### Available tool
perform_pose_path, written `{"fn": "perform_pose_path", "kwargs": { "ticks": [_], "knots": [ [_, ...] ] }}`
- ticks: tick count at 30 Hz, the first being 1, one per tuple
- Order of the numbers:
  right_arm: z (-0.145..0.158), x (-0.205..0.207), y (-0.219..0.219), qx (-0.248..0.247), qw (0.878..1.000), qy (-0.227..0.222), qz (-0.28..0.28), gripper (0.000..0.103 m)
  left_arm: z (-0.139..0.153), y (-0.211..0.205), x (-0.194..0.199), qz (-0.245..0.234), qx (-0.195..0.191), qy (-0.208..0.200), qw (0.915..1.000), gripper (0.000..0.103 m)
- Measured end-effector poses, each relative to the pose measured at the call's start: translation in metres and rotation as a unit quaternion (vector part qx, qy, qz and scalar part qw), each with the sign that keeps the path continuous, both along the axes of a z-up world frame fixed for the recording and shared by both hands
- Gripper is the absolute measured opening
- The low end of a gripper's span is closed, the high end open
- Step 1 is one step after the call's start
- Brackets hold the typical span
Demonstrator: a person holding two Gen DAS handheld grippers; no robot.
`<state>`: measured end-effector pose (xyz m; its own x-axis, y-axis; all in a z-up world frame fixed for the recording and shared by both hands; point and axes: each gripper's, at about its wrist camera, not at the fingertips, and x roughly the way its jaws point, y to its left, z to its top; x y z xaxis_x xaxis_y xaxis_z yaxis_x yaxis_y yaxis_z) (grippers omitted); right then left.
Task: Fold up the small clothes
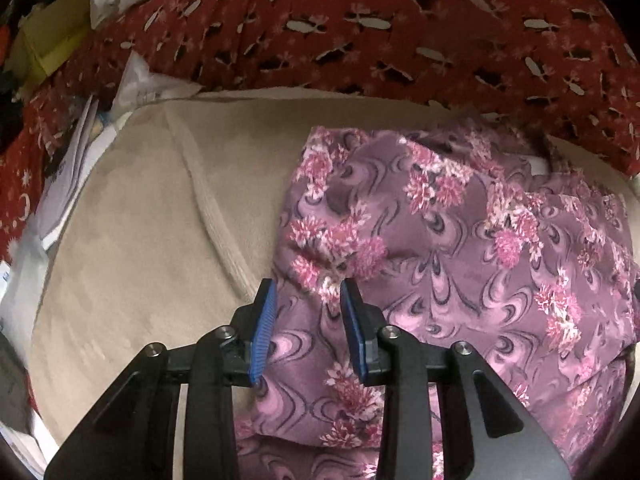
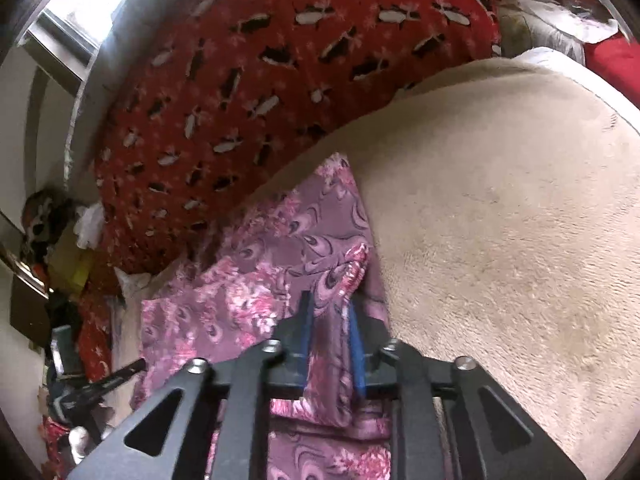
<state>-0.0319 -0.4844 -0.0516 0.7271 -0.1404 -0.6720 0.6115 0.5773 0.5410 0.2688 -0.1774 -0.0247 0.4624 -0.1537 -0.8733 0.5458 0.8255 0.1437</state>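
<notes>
Mauve cloth printed with pink flowers and dark swirls (image 1: pixel 460 248) lies rumpled on the beige fleece blanket (image 1: pixel 152 208), filling the lower right of my left view. My left gripper (image 1: pixel 308 286) hovers over its near edge, fingers narrowly parted, gripping nothing. My right gripper (image 2: pixel 329 308) pinches a raised fold (image 2: pixel 330 344).

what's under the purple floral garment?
The purple floral garment lies on a beige fleece blanket that spreads out past it on both sides. Whatever is beneath the garment's folded layers or under the blanket is covered.
</notes>
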Motion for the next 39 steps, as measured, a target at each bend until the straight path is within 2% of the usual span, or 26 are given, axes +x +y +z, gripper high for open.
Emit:
{"fn": "perform_pose_path", "kwargs": {
  "ticks": [2, 3, 6, 7, 8, 9, 11, 13, 14, 17, 19, 21, 23, 24, 25, 27, 28, 29, 32, 33, 34, 35, 39],
  "knots": [
    [0.006, 0.004, 0.005, -0.026, 1.000, 0.001, 0.018, 0.012, 0.009, -0.001, 0.003, -0.003, -0.006, -0.008, 0.9999, 0.030],
    [0.014, 0.004, 0.007, -0.043, 0.999, -0.017, 0.023, 0.005, 0.011, -0.001, 0.004, -0.001, -0.008, -0.013, 0.9999, 0.030],
    [0.018, -0.003, 0.001, -0.035, 0.998, -0.057, -0.003, 0.005, 0.007, -0.004, 0.020, 0.009, 0.004, -0.020, 0.9998, 0.032],
    [0.012, 0.000, -0.002, -0.028, 0.999, -0.046, -0.007, 0.005, -0.001, -0.006, 0.027, 0.015, 0.019, -0.010, 0.9997, 0.032],
    [0.003, 0.005, -0.004, -0.027, 1.000, -0.015, -0.004, 0.005, -0.015, -0.008, 0.037, 0.023, 0.041, 0.008, 0.9988, 0.034],
    [-0.006, 0.011, -0.005, -0.025, 0.999, 0.018, 0.005, 0.005, -0.025, -0.009, 0.043, 0.023, 0.048, 0.020, 0.9984, 0.035],
    [-0.006, 0.010, -0.004, -0.038, 0.999, 0.024, 0.009, 0.004, -0.019, -0.007, 0.040, 0.011, 0.046, 0.007, 0.9989, 0.036],
    [0.006, 0.005, -0.001, -0.042, 0.999, 0.029, 0.001, 0.013, -0.012, -0.002, 0.035, -0.002, 0.047, 0.007, 0.9989, 0.035],
    [0.014, 0.000, 0.004, -0.055, 0.998, 0.024, -0.001, 0.013, -0.006, 0.005, 0.031, -0.005, 0.037, 0.017, 0.9992, 0.035],
    [0.037, -0.015, 0.023, -0.080, 0.996, -0.028, 0.017, 0.013, 0.002, 0.026, 0.010, -0.021, -0.006, 0.054, 0.9983, 0.035],
    [0.036, -0.018, 0.036, -0.083, 0.995, -0.039, 0.036, 0.014, -0.002, 0.031, -0.004, -0.030, -0.011, 0.066, 0.9973, 0.036],
    [0.023, -0.013, 0.044, -0.076, 0.995, -0.016, 0.055, 0.015, -0.016, 0.031, -0.019, -0.039, 0.011, 0.062, 0.9972, 0.036],
    [-0.003, -0.001, 0.047, -0.062, 0.994, 0.053, 0.075, 0.013, -0.022, 0.030, -0.029, -0.048, 0.025, 0.037, 0.9978, 0.037],
    [-0.006, -0.005, 0.050, -0.072, 0.994, 0.048, 0.071, 0.008, -0.020, 0.031, -0.031, -0.049, 0.028, 0.035, 0.9978, 0.037],
    [-0.002, -0.009, 0.050, -0.070, 0.995, 0.041, 0.063, 0.008, -0.016, 0.034, -0.031, -0.045, 0.024, 0.047, 0.9976, 0.037],
    [0.002, -0.013, 0.050, -0.061, 0.996, 0.035, 0.057, 0.016, -0.009, 0.039, -0.032, -0.035, 0.011, 0.063, 0.9973, 0.037],
    [0.007, -0.018, 0.051, -0.056, 0.997, 0.023, 0.053, 0.016, -0.006, 0.041, -0.033, -0.032, 0.009, 0.065, 0.9973, 0.037],
    [0.019, -0.024, 0.060, -0.074, 0.995, 0.008, 0.065, 0.016, -0.004, 0.040, -0.035, -0.034, 0.015, 0.063, 0.9974, 0.037],
    [0.015, -0.019, 0.068, -0.088, 0.992, 0.037, 0.082, 0.020, -0.009, 0.036, -0.039, -0.034, 0.031, 0.058, 0.9973, 0.037],
    [0.006, -0.017, 0.069, -0.078, 0.992, 0.057, 0.086, 0.024, -0.011, 0.035, -0.043, -0.032, 0.033, 0.058, 0.9972, 0.037],
    [0.006, -0.017, 0.069, -0.078, 0.992, 0.057, 0.086, 0.024, -0.014, 0.036, -0.041, -0.029, 0.037, 0.058, 0.9972, 0.037],
    [-0.011, -0.013, 0.070, -0.049, 0.990, 0.094, 0.094, 0.023, -0.015, 0.037, -0.043, -0.024, 0.038, 0.059, 0.9973, 0.037],
    [0.000, -0.025, 0.082, -0.045, 0.990, 0.086, 0.105, 0.025, -0.012, 0.048, -0.063, -0.018, 0.034, 0.070, 0.9968, 0.037]
  ]
}}
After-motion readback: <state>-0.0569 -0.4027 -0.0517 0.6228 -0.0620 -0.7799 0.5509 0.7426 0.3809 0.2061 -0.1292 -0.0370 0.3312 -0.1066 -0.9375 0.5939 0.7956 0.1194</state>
